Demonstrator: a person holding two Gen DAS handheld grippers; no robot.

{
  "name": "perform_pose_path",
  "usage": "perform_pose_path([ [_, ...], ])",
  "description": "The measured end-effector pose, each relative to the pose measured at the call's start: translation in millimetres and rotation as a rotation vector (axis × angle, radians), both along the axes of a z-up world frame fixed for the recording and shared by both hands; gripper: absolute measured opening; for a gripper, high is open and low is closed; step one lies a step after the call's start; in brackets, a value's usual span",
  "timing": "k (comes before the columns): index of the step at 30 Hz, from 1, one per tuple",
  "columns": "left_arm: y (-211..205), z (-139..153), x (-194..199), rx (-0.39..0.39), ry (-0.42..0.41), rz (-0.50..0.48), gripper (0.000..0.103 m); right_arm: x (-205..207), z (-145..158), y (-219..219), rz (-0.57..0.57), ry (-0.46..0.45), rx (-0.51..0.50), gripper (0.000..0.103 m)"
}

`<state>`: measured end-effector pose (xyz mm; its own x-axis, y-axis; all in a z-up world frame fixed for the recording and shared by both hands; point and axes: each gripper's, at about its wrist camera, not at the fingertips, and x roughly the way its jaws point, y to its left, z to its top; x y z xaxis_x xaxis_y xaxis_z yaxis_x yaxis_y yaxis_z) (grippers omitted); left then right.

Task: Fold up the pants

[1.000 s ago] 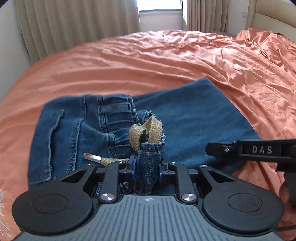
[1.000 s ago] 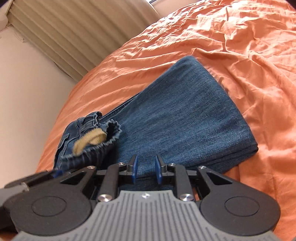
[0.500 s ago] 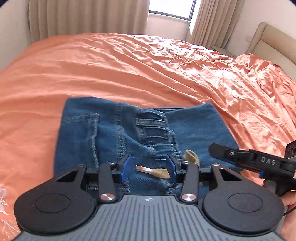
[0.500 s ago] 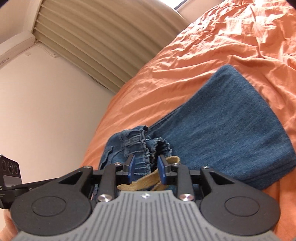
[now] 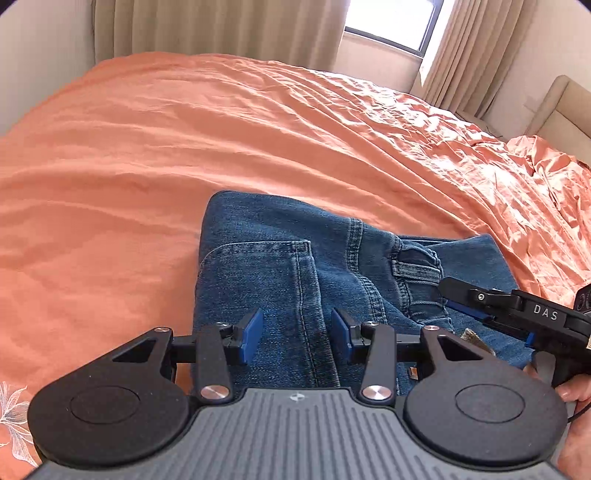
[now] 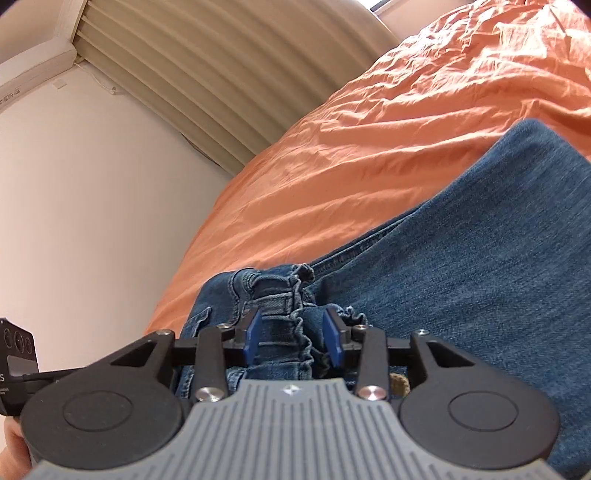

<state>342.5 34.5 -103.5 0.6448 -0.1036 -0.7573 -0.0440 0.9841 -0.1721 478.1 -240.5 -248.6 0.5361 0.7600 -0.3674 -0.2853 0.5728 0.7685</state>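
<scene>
Blue jeans point(image 5: 295, 266) lie folded on the orange bed, back pocket and waistband up. My left gripper point(image 5: 295, 334) is open just above the pocket seam and holds nothing. My right gripper point(image 6: 295, 341) is open over the gathered waistband point(image 6: 280, 306) with the denim between its blue pads; it also shows from the side in the left wrist view point(image 5: 491, 314). The folded legs point(image 6: 480, 266) stretch away to the right. A tan drawstring end point(image 5: 474, 338) pokes out by the right gripper.
The orange bedsheet point(image 5: 184, 147) spreads wide around the jeans, wrinkled toward the right. Beige curtains point(image 5: 207, 26) and a window stand behind the bed. A beige headboard point(image 5: 561, 110) is at far right. A white wall point(image 6: 92, 184) runs beside the bed's left edge.
My left gripper let go of the waistband, opened and moved left over the back pocket. My right gripper came in over the waistband and opened wider. The waistband and drawstring now lie flat.
</scene>
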Motion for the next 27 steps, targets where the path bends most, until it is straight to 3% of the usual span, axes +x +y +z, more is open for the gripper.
perform_pose_path([
  [4,10,-2,-5,-0.028,-0.003,0.015,0.05,2,-14,14,0.063,0.043,0.005,0.034],
  [7,13,0,-9,-0.034,-0.007,0.036,0.05,-2,-6,8,0.059,0.061,0.04,0.008],
  [10,14,7,-12,-0.054,-0.03,0.04,0.05,-13,18,-8,0.065,0.042,0.138,0.006],
  [14,9,19,-13,-0.069,-0.054,0.01,0.05,-29,40,-24,0.082,0.089,0.23,0.006],
  [20,-5,7,0,0.003,-0.005,-0.026,0.049,-38,1,-38,0.007,0.285,0.105,0.005],
  [22,-5,-3,4,0.006,0.021,-0.021,0.041,-41,-7,-36,0.001,0.283,0.06,0.005],
  [27,1,-22,10,-0.008,0.061,0.023,0.041,-35,-1,-24,0.005,0.214,-0.006,0.012],
])
